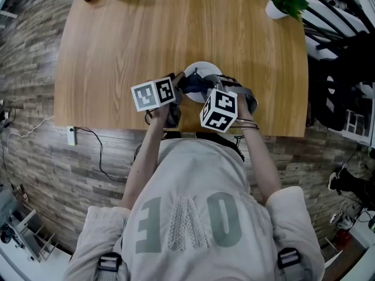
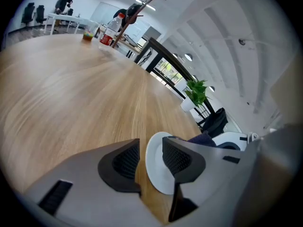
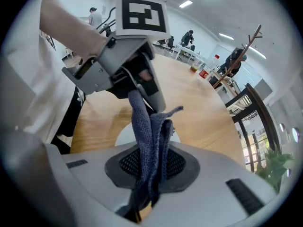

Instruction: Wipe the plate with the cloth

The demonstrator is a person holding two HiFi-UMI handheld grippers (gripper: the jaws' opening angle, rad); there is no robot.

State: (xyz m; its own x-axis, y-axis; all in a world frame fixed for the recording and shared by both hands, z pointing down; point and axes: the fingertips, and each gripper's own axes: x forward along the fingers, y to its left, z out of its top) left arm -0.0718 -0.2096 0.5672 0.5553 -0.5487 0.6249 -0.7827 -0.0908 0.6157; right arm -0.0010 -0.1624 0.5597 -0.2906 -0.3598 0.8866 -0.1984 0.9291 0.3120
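Clenching the cloth (image 3: 150,131), right tool (image 3: 151,163) hovers above the plate (image 2: 158,174). Left tool (image 2: 150,159) is released, plate rim loose between its jaws, near the surface (image 2: 71,93) edge. Risk: unbraced plate skids off when wiped.

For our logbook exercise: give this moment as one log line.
left gripper: jaws open around plate rim | right gripper: shut on cloth

Behind my tongs, close against me, my shirt (image 1: 187,221) carries big grey letters, upside down from here: O, V, E. The cubes on my left tongs (image 2: 150,160) and right tongs (image 3: 150,167) bear only black-and-white square codes. The bottle (image 2: 108,33) far beyond the tongs has a red label, its print too small to read.
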